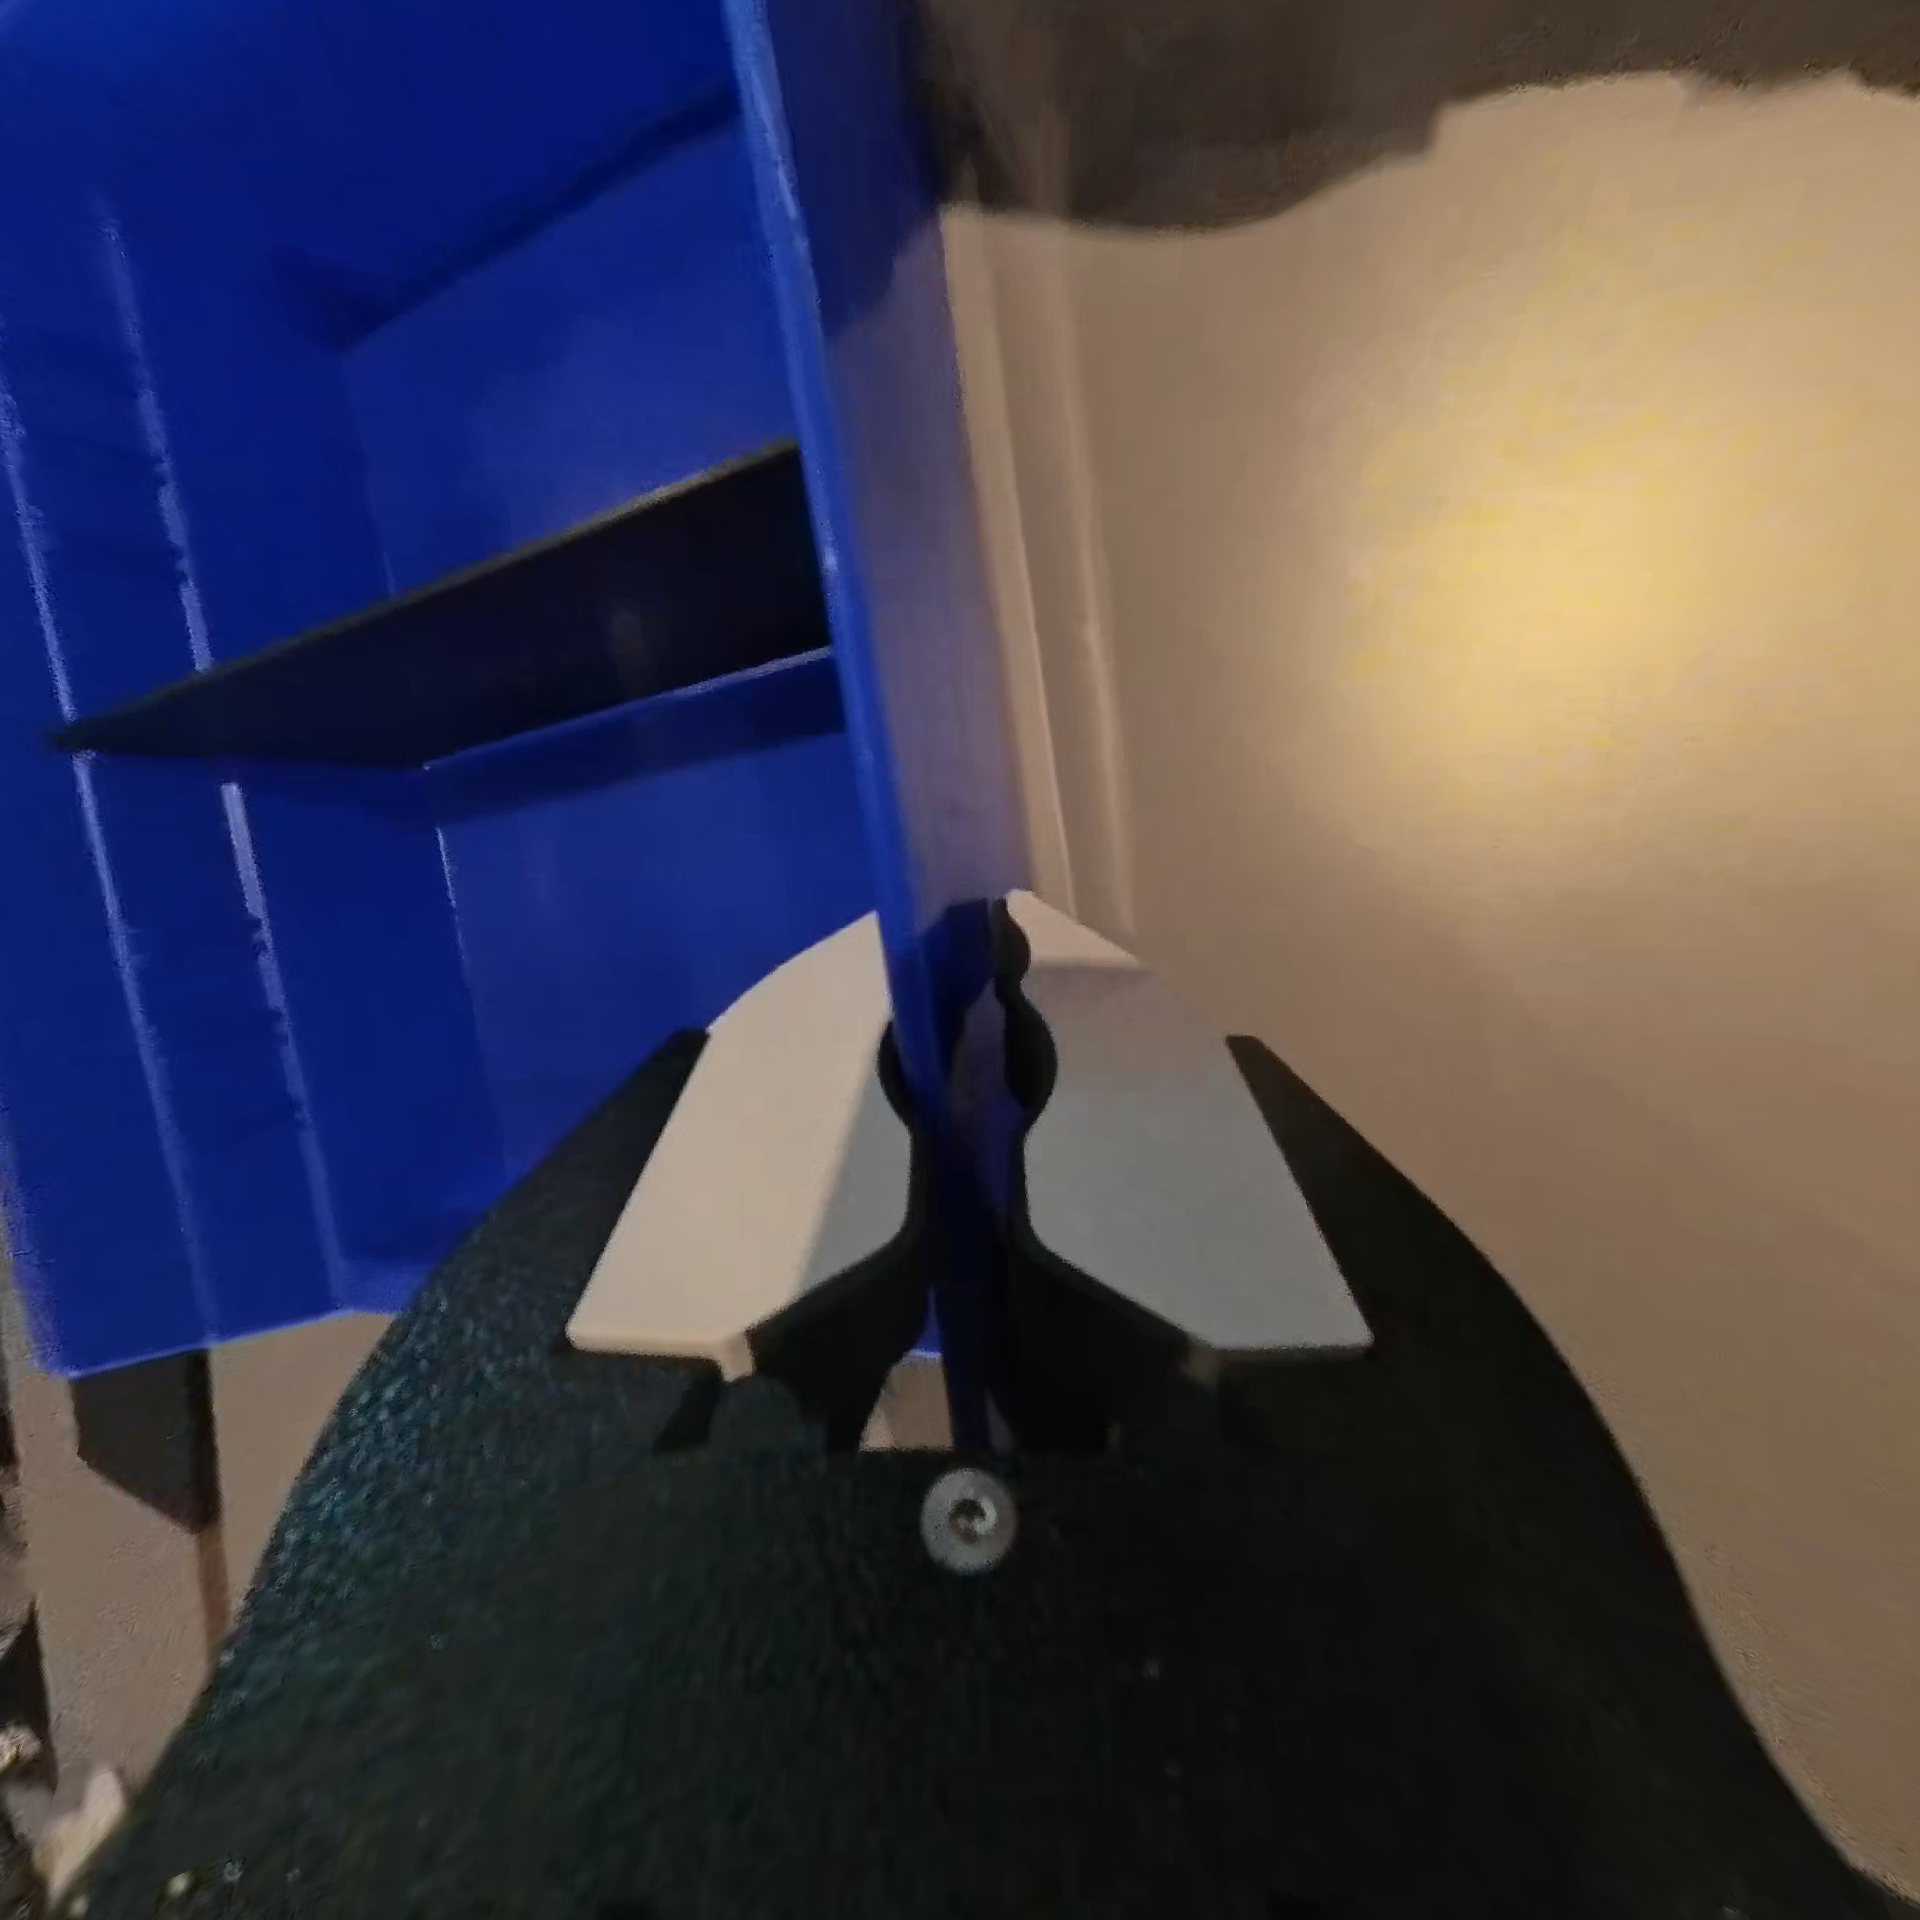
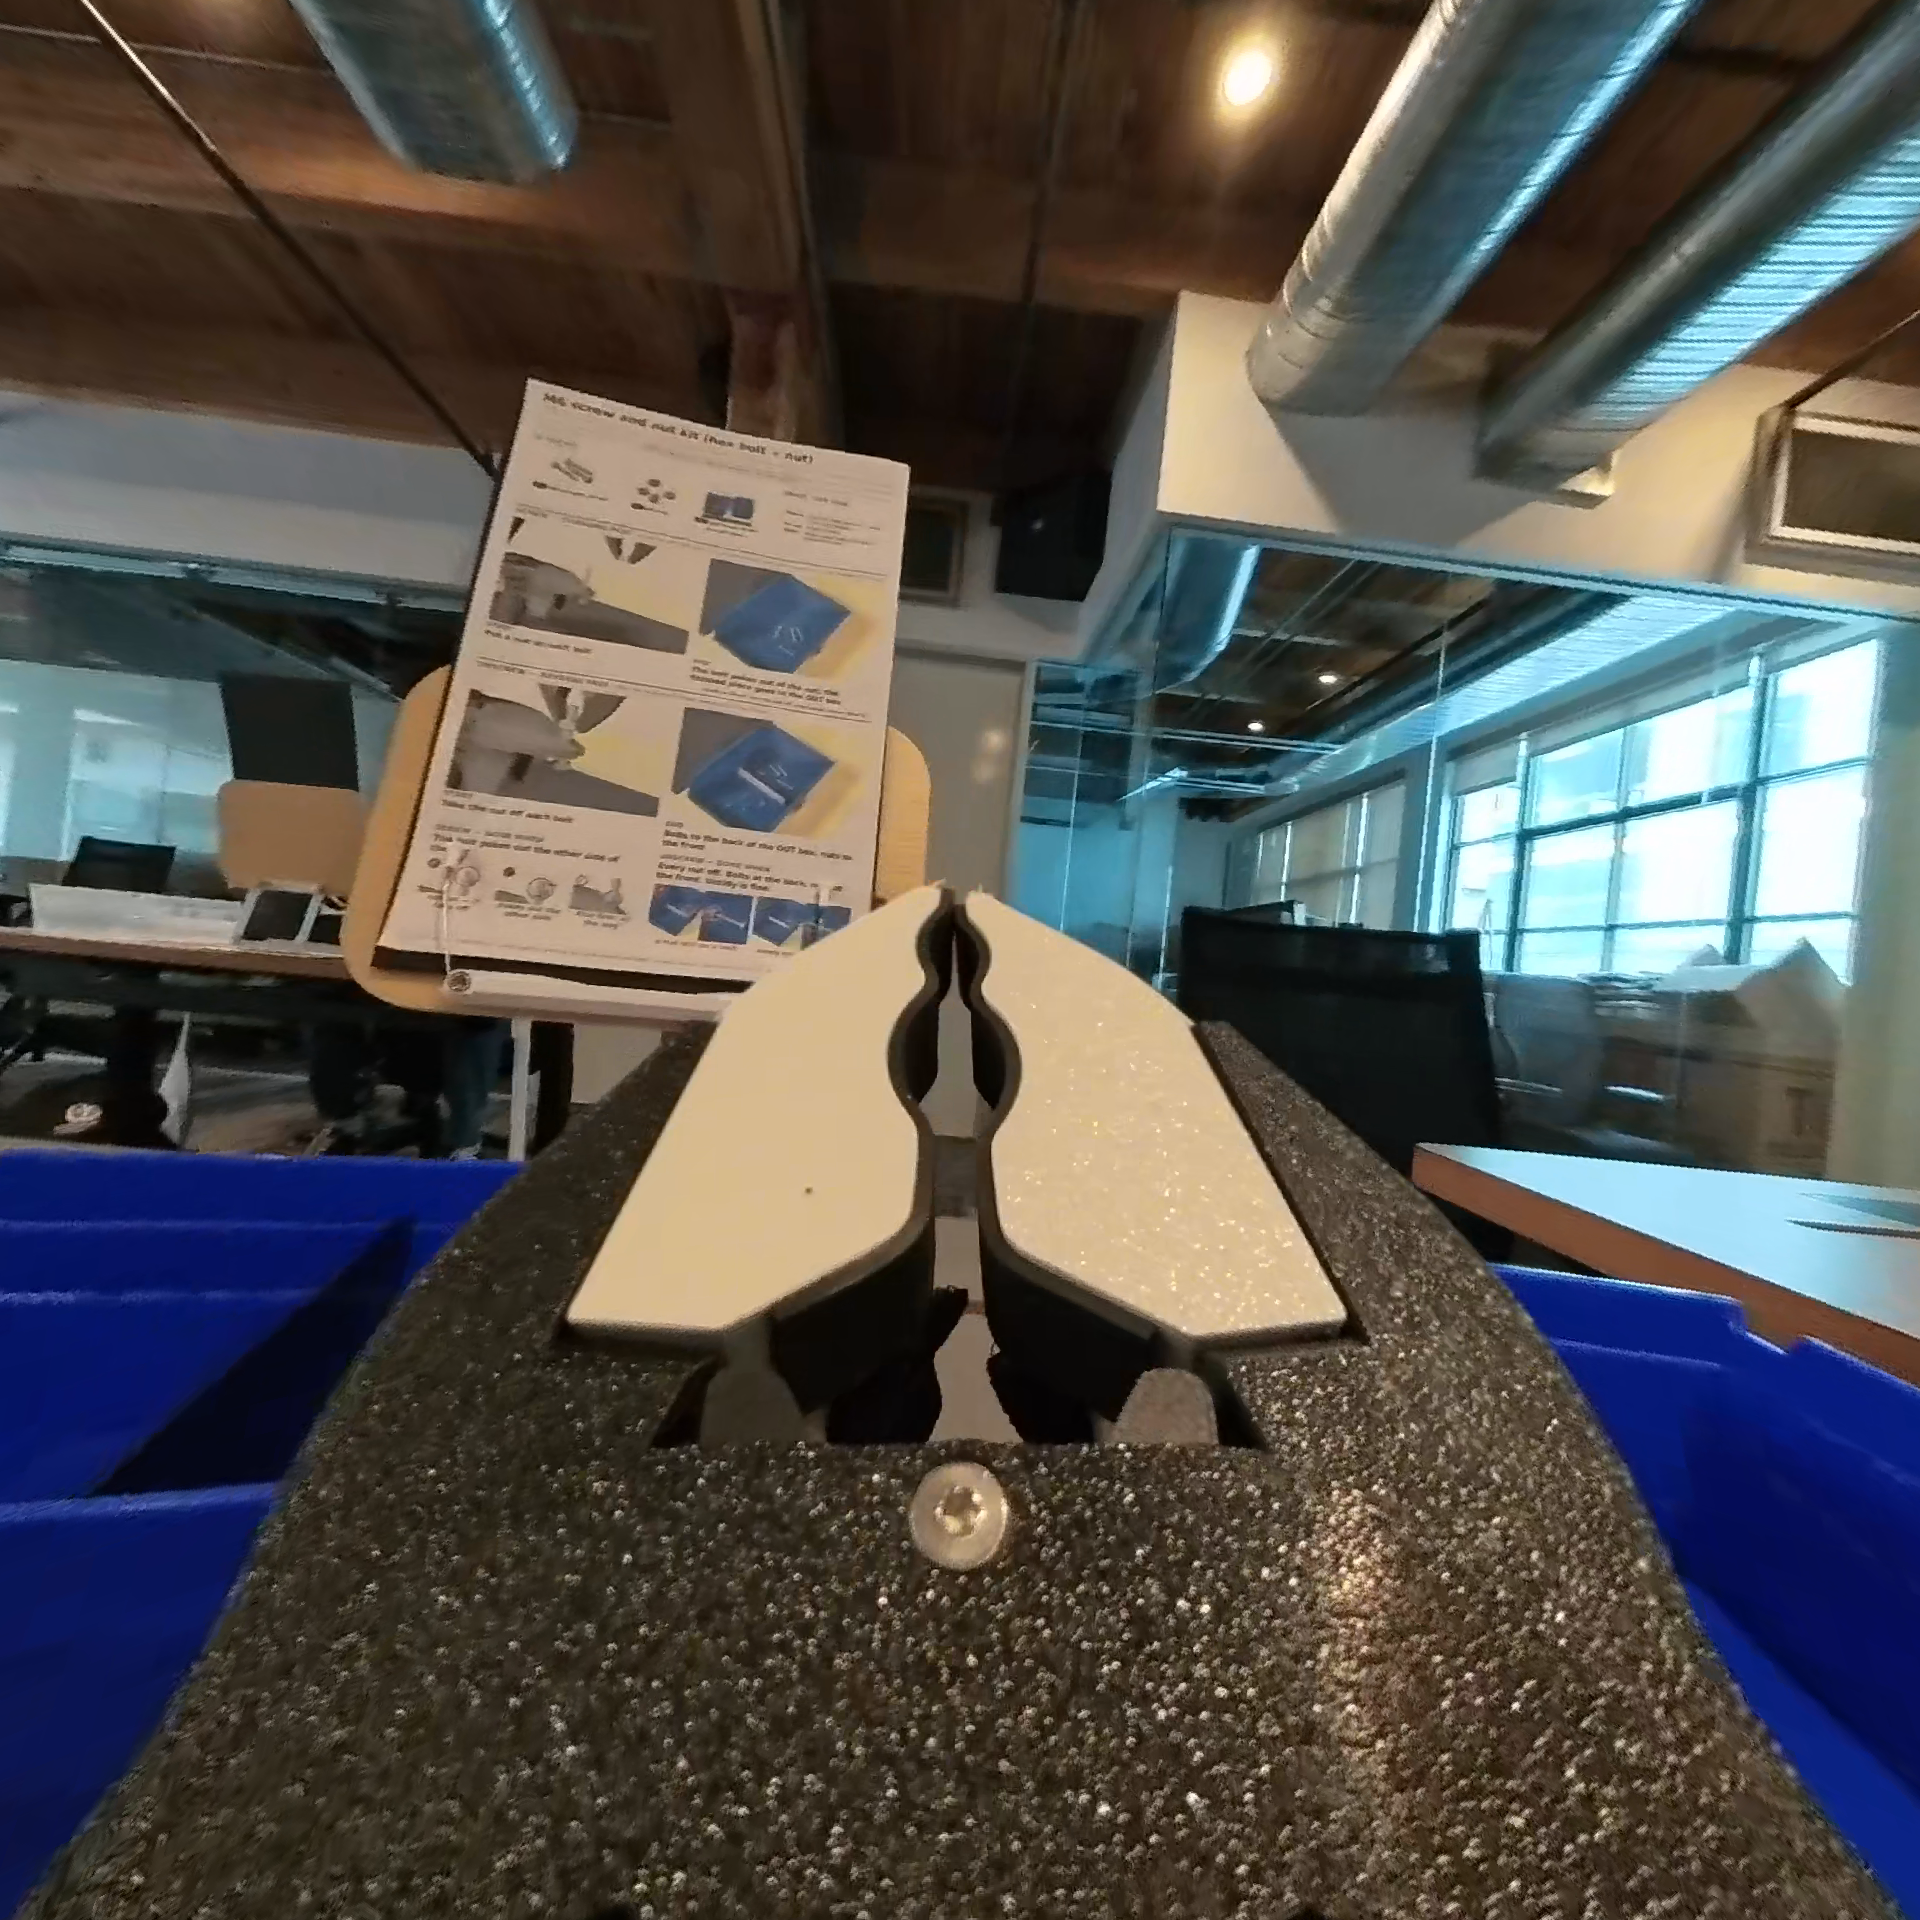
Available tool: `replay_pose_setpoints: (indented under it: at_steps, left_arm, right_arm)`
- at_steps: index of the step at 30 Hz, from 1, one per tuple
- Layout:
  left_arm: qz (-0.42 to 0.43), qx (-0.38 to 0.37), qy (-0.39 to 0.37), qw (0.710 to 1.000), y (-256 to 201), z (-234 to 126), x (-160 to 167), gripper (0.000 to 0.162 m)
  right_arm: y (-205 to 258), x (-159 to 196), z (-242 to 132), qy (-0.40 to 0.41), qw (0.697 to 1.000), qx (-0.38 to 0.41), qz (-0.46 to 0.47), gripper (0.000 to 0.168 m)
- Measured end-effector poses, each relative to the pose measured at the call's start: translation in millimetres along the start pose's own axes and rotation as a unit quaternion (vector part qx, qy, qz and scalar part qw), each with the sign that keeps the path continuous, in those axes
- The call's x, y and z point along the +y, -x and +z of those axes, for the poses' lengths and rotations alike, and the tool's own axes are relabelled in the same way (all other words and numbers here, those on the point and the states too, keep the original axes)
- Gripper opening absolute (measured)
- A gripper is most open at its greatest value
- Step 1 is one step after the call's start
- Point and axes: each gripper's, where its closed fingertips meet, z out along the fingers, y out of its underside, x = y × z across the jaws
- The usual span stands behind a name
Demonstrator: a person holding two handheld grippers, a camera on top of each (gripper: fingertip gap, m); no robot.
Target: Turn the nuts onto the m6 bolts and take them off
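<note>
While the left tongs (image 1: 961, 997) clench the blue bin (image 1: 416, 727) by its thin, stiff, light wall, the right tongs (image 2: 961, 914) sit clenched on nothing.

Two tongs, one (image 1: 961, 997) per wrist view (image 2: 958, 914); two blue bins (image 2: 177, 1351) (image 2: 1745, 1475); one instruction sheet (image 2: 675, 707).

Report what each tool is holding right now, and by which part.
The left tool is shut on the blue bin, pinching the top edge of its side wall. The right tool is shut and holds nothing.
</note>
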Motion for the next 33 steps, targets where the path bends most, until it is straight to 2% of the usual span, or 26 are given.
replay_pose_setpoints:
  at_steps: [6, 8, 10, 13, 15, 17, 20, 21, 23, 25, 28, 33]
  left_arm:
    - [0.039, 0.013, -0.025, 0.999, 41.0, 30.8, -29.7, 0.010]
    - [0.040, -0.008, -0.030, 0.999, 52.6, 36.3, -35.9, 0.013]
    - [0.044, -0.065, -0.052, 0.996, 64.1, 34.4, -43.8, 0.024]
    - [0.043, -0.169, -0.117, 0.978, 74.6, 5.5, -53.4, 0.031]
    - [0.032, -0.222, -0.139, 0.965, 76.2, -21.9, -45.4, 0.031]
    - [0.016, -0.248, -0.147, 0.958, 72.2, -46.0, -27.4, 0.029]
    - [-0.029, -0.256, -0.173, 0.951, 61.4, -70.8, 1.6, 0.030]
    - [-0.047, -0.255, -0.181, 0.949, 57.9, -75.7, 11.0, 0.031]
    - [-0.081, -0.267, -0.185, 0.942, 55.7, -83.0, 31.9, 0.034]
    - [-0.107, -0.299, -0.179, 0.931, 60.6, -88.4, 56.4, 0.038]
    - [-0.149, -0.334, -0.177, 0.914, 68.1, -92.5, 91.6, 0.043]
    - [-0.213, -0.358, -0.199, 0.887, 73.9, -98.0, 136.4, 0.043]
  right_arm:
    - [-3.3, 5.3, 2.1, 0.012, 1.000, 0.004, -0.012, 0.000]
    - [-4.7, 6.5, 2.2, 0.015, 1.000, 0.006, -0.012, 0.000]
    - [-9.7, 7.6, 1.7, 0.021, 0.999, 0.019, -0.025, 0.000]
    - [-22.8, 8.0, -0.9, 0.063, 0.995, 0.026, -0.071, 0.000]
    - [-26.2, 14.1, -5.5, 0.134, 0.988, -0.012, -0.078, 0.033]
    - [-40.9, 18.1, -20.0, 0.226, 0.970, -0.015, -0.085, 0.048]
    - [-55.9, 7.8, -36.5, 0.282, 0.957, -0.019, -0.073, 0.045]
    - [-62.7, 15.8, -41.1, 0.326, 0.942, -0.022, -0.077, 0.044]
    - [-74.8, 39.7, -44.1, 0.415, 0.905, -0.037, -0.082, 0.055]
    - [-80.1, 62.3, -36.7, 0.470, 0.875, -0.074, -0.091, 0.057]
    - [-86.3, 95.1, -31.3, 0.573, 0.801, -0.124, -0.125, 0.058]
    - [-79.4, 142.3, -33.7, 0.674, 0.706, -0.183, -0.120, 0.057]
